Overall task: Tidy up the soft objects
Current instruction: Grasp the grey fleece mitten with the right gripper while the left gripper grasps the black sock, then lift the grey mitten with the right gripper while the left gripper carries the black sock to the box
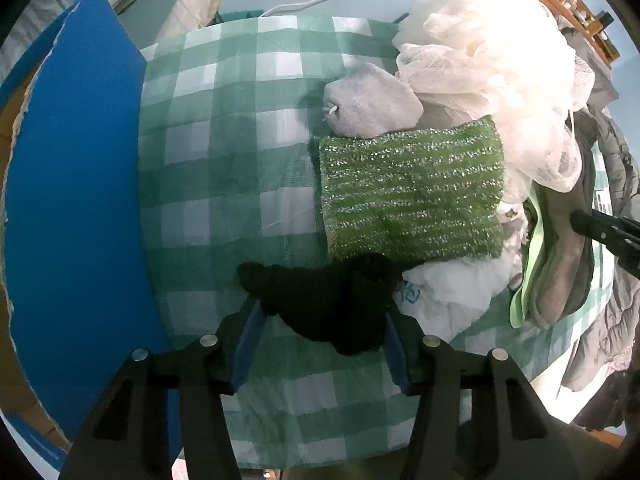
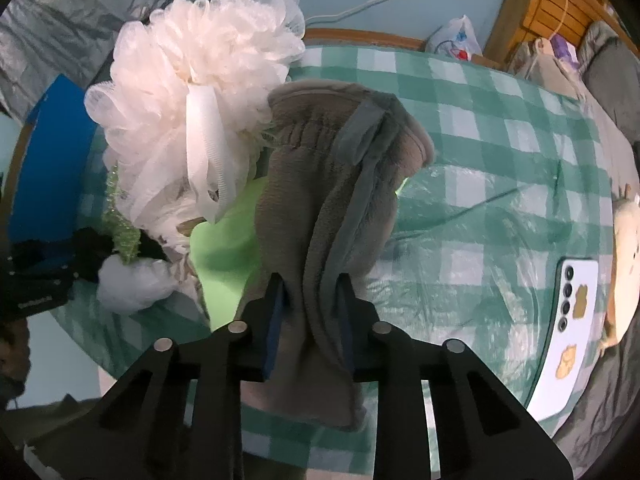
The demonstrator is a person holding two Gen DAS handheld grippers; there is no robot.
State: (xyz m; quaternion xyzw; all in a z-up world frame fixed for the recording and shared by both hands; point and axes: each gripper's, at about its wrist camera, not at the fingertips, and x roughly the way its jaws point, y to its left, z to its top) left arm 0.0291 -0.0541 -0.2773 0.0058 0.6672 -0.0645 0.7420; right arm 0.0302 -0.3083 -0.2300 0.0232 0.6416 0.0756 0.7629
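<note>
In the left wrist view my left gripper (image 1: 320, 312) stands open around a black knitted piece (image 1: 324, 300) on the green checked cloth (image 1: 224, 120); the fingers (image 1: 250, 344) flank it without squeezing. Beyond lie a green glitter sponge (image 1: 412, 196), a grey pouch (image 1: 372, 100), a white mesh pouf (image 1: 492, 80) and a white plastic bag (image 1: 452, 300). In the right wrist view my right gripper (image 2: 310, 304) is shut on a grey fleece cloth (image 2: 332, 184), which lies over a light green cloth (image 2: 224, 240). The pouf (image 2: 196, 92) is to its left.
A blue board (image 1: 76, 200) borders the cloth on the left. A phone (image 2: 576, 312) and a cream plush toy (image 2: 624, 240) lie at the right of the right wrist view. A wooden crate (image 2: 556, 8) and a plastic bag (image 2: 456, 40) stand behind.
</note>
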